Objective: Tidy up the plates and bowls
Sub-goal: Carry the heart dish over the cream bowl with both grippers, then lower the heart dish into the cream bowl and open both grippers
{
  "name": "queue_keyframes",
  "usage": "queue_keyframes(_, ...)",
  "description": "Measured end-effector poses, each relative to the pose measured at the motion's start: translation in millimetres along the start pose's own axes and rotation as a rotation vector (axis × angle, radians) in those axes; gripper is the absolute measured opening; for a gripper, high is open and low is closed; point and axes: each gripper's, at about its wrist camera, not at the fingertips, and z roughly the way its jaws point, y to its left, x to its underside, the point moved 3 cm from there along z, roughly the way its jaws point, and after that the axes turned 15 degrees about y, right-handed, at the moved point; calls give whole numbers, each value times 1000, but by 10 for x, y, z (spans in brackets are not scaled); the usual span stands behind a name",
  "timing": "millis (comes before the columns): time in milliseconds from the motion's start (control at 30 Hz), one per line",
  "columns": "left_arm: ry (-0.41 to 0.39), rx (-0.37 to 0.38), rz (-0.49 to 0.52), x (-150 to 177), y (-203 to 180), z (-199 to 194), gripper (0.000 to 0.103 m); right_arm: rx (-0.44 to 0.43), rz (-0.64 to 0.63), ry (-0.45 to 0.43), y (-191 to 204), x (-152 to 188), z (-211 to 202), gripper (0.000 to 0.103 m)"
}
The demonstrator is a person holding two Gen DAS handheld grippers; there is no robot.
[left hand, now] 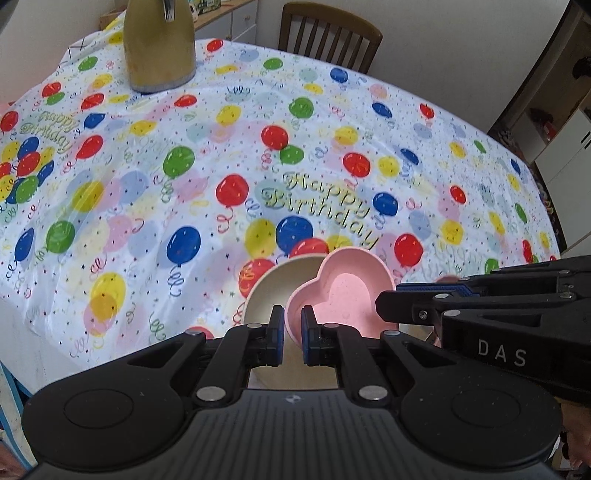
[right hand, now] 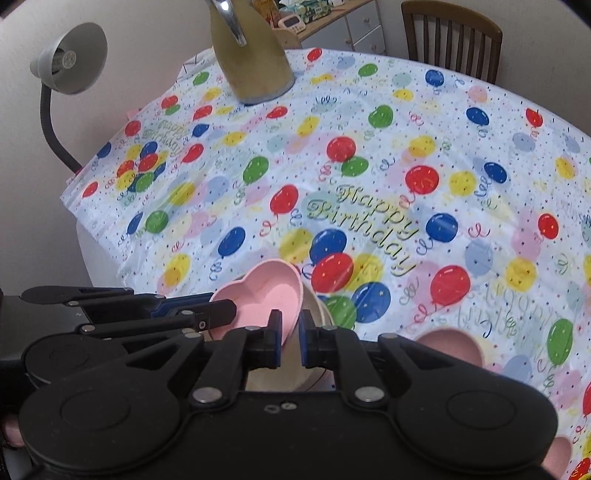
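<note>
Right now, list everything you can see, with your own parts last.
heart bowl: one, pink, sitting in the cream bowl, near edge of the table
cream bowl: one, cream, under the heart bowl
pink dishes: two, pink, near right of the table, partly hidden
kettle: one, gold, far left of the table
tablecloth: one, white with balloons, over the table
lamp: one, grey, left of the table
chair: one, brown, far side
drawers: one unit, white, behind the table
left tool: black, shut on the heart bowl's rim
right tool: black, shut on its other side
</note>
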Motion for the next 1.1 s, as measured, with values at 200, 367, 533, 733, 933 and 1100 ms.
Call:
queue_keyframes(200, 39, -18, 26, 50, 23, 147, 9, -2, 7, 42, 11, 57, 173, 9)
queue_keyframes(367, 55, -22, 41, 33, 30, 230, 9, 8, 12, 65, 9, 67, 267, 9)
queue_keyframes(533, 76, -34, 67, 1, 24, 321, 9, 25, 20, 89, -6, 55, 356, 9)
queue_keyframes(733, 91, -39, 78, -55, 26, 382, 9, 29, 29, 99, -18, 22, 384, 9)
queue_keyframes(933, 99, -43, 83, -63, 13, 395, 9, 8, 47, 112, -54, -2, 368, 9)
queue_keyframes(1100, 86, -44, 77, -52, 12, 340, 9, -3, 36, 107, -45, 5, 305, 10)
